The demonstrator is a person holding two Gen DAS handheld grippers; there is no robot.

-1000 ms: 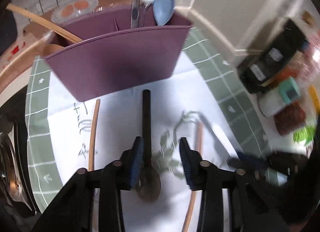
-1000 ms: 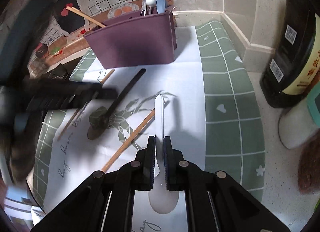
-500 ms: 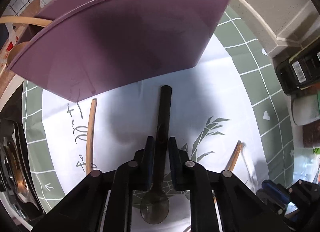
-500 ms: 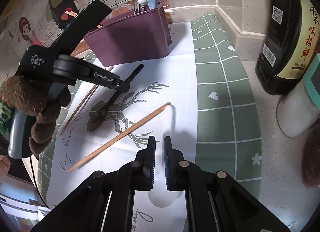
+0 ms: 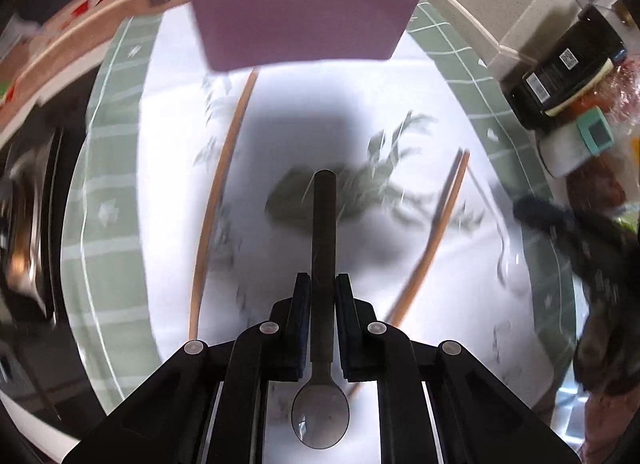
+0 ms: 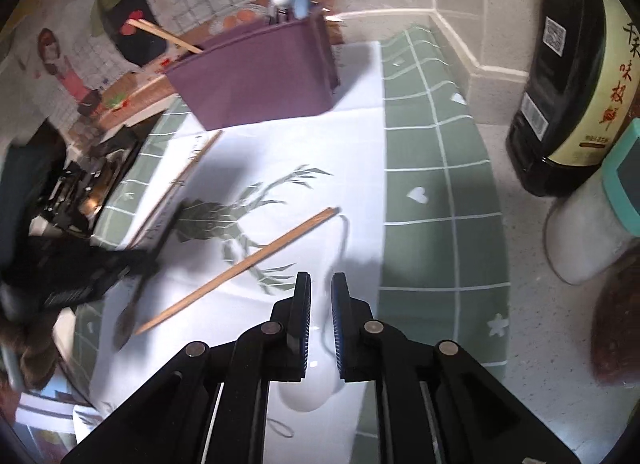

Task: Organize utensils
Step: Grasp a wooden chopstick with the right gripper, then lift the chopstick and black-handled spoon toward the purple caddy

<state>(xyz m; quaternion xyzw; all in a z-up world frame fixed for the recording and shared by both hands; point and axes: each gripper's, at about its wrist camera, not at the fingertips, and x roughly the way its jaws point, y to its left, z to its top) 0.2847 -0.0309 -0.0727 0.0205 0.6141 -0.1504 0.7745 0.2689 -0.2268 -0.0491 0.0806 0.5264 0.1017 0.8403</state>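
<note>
The dark bottle point(image 6: 576, 76) right of the purple utensil holder point(image 6: 260, 76) carried red Chinese characters on a cream label and a QR code; the rest was too small to read. The left gripper point(image 5: 323, 284) was clenched on the dark spoon point(image 5: 323, 248), handle pointing toward the holder, bowl back under the fingers, long axis along the gripper. Half a second before, the spoon's handle tip lay just below the holder; now it stood farther away, with its shadow on the white mat point(image 5: 360, 76). The right gripper point(image 6: 321, 284) was opening around the white spoon point(image 6: 310, 392), its bowl under the fingers and its handle lying toward the holder. A second before, those pads were pressed tight on the handle. Two chopsticks point(image 5: 218, 192) point(image 5: 436, 236) lay on the mat before the holder.
</note>
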